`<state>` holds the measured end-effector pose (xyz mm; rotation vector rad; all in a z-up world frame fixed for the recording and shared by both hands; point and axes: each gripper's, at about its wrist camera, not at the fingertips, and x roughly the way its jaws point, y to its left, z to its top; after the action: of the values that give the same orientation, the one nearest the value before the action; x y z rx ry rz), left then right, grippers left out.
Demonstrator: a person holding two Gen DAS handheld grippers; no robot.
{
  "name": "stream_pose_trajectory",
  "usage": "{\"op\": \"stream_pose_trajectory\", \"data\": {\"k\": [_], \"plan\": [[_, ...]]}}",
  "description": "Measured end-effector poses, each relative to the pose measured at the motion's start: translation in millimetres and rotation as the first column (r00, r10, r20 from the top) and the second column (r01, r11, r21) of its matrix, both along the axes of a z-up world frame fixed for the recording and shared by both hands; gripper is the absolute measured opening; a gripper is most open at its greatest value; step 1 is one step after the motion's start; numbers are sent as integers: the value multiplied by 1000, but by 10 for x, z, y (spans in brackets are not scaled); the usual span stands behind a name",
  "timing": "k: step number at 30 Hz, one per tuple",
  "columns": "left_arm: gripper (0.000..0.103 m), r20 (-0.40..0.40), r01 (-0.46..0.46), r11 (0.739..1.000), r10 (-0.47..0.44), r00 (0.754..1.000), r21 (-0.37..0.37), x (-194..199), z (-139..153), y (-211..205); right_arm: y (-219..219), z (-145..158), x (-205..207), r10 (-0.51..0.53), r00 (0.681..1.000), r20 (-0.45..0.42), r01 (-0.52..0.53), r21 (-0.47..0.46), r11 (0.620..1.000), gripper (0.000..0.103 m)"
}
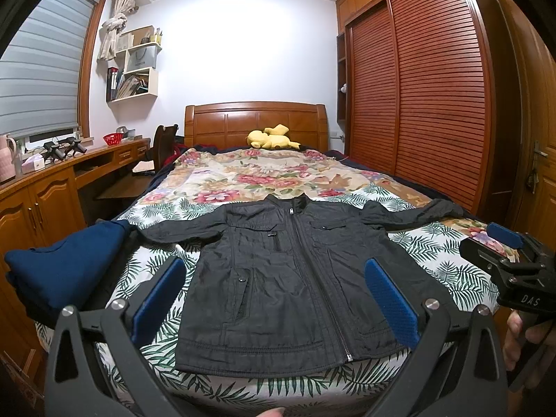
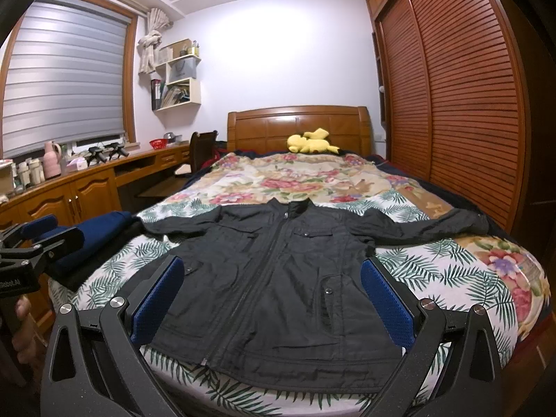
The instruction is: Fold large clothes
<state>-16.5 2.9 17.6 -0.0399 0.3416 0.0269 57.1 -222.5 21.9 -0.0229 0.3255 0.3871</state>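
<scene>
- Lying flat and face-up on the bed (image 1: 448,253), one dark jacket (image 1: 295,278) is zipped shut, collar toward the headboard (image 1: 257,121) and hem at the near edge — its long axis runs down the bed.
- Both sleeves spread sideways: one reaches the folded blue garment (image 1: 66,264) at the bed's left edge, the other stretches toward the wardrobe (image 1: 427,97) side.
- Floral and leaf-print bedding shows bare around the jacket, with open bedspread beyond the collar up to one yellow plush toy (image 1: 272,138).
- Left gripper (image 1: 274,299) hangs over the hem, jaws spread wide, gripping nothing.
- Right gripper (image 2: 272,299) hangs beside it — jaws likewise spread wide and apart from the cloth.
- Two grippers, one jacket, one folded blue garment.
</scene>
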Motion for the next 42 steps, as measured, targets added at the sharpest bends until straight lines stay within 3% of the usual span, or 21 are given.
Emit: {"op": "stream_pose_trajectory", "data": {"k": [12, 20, 29, 38, 42], "plan": [[103, -42, -9, 1000, 9, 999, -2, 118, -136, 97, 15, -17, 39, 6, 1000, -10, -6, -7, 1000, 103], [103, -78, -27, 1000, 26, 997, -9, 299, -313, 295, 139, -200, 210, 22, 999, -37, -23, -24, 999, 103], [103, -153, -69, 998, 67, 986, -9, 636, -557, 613, 431, -401, 677, 92, 994, -58, -94, -46, 994, 103], [103, -241, -100, 994, 106, 965, 37, 1022, -848, 877, 825, -638, 1252, 162, 984, -74, -168, -81, 983, 103], [103, -281, -96, 995, 96, 955, 14, 1198, -955, 1016, 987, -746, 1479, 194, 977, -89, -202, -92, 975, 103]]}}
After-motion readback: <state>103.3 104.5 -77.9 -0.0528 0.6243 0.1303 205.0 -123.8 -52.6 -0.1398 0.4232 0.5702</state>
